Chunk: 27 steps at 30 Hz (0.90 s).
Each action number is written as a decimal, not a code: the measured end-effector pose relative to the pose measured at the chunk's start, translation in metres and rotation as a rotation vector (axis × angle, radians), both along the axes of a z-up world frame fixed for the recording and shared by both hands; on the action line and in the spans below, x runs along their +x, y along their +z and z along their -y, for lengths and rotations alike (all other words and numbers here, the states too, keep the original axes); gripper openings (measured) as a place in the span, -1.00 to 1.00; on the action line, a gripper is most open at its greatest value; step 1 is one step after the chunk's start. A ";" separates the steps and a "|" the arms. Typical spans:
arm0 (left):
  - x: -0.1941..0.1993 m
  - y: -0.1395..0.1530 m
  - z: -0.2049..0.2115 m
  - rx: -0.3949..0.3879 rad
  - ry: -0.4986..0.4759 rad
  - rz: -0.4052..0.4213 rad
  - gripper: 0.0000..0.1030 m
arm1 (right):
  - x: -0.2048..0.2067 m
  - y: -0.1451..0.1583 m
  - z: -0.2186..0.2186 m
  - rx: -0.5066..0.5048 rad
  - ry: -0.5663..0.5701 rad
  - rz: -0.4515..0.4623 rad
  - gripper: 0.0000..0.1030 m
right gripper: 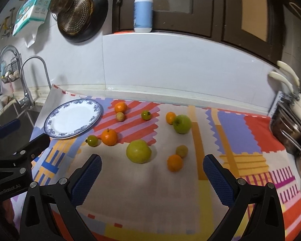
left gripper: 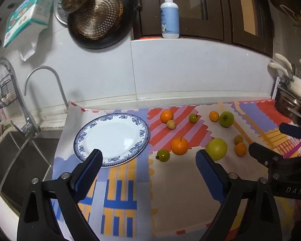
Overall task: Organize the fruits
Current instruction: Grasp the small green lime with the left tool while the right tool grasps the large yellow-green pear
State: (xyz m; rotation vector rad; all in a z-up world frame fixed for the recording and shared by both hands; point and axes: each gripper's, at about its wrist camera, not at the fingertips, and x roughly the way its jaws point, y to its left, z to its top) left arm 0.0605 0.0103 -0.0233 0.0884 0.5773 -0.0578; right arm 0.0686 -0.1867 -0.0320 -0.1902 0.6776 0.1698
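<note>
**Fruit scattered on a patterned mat, plate bare**

Round fruits lie loose on the tabletop's mat [left gripper: 170, 190], a flat sheet printed with red, lilac, blue and yellow blocks. Nearest the tools is a large yellow-green fruit [right gripper: 138, 151], smooth and a little lumpy. Right of it, a small orange [right gripper: 175, 162] touches a dull olive fruit [right gripper: 181, 151]. To its left, a stemmed orange [right gripper: 109, 137] sits just beside a small green fruit [right gripper: 92, 140]. Farther back lie a green apple [right gripper: 182, 124] touching another orange [right gripper: 170, 117], a small green fruit with a stalk [right gripper: 146, 115], and an orange [right gripper: 120, 107] touching a rough tan fruit [right gripper: 120, 117].

The white plate [left gripper: 84, 140], glossy with a blue floral rim, rests at the mat's left edge, holding nothing.

The left tool [left gripper: 148, 156] and the right tool [right gripper: 152, 161] both hang released, their blue textured pads spread wide with nothing between them.

Left of the mat are a sink [left gripper: 20, 160] and curved chrome faucets [left gripper: 44, 76]. A perforated pan [left gripper: 102, 20] hangs on the tiled wall, and a pump bottle [left gripper: 169, 16] stands on the ledge.
</note>
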 end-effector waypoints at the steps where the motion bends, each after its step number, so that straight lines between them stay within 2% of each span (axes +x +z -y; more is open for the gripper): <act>1: 0.004 -0.002 0.001 0.005 -0.008 -0.002 0.78 | 0.005 -0.002 -0.001 0.001 0.008 -0.004 0.92; 3: 0.012 -0.007 0.002 0.017 -0.021 -0.007 0.77 | 0.014 -0.006 -0.003 0.005 0.020 -0.014 0.91; 7: 0.029 -0.020 0.005 0.042 -0.049 -0.034 0.65 | 0.035 -0.020 -0.008 0.011 0.048 -0.062 0.76; 13: 0.055 -0.040 0.008 0.043 -0.081 -0.092 0.50 | 0.059 -0.044 -0.012 0.026 0.069 -0.145 0.59; 19: 0.078 -0.063 0.011 0.014 -0.114 -0.175 0.34 | 0.072 -0.064 -0.014 0.032 0.061 -0.195 0.54; 27: 0.097 -0.078 0.015 0.006 -0.126 -0.225 0.09 | 0.085 -0.078 -0.014 0.049 0.056 -0.242 0.43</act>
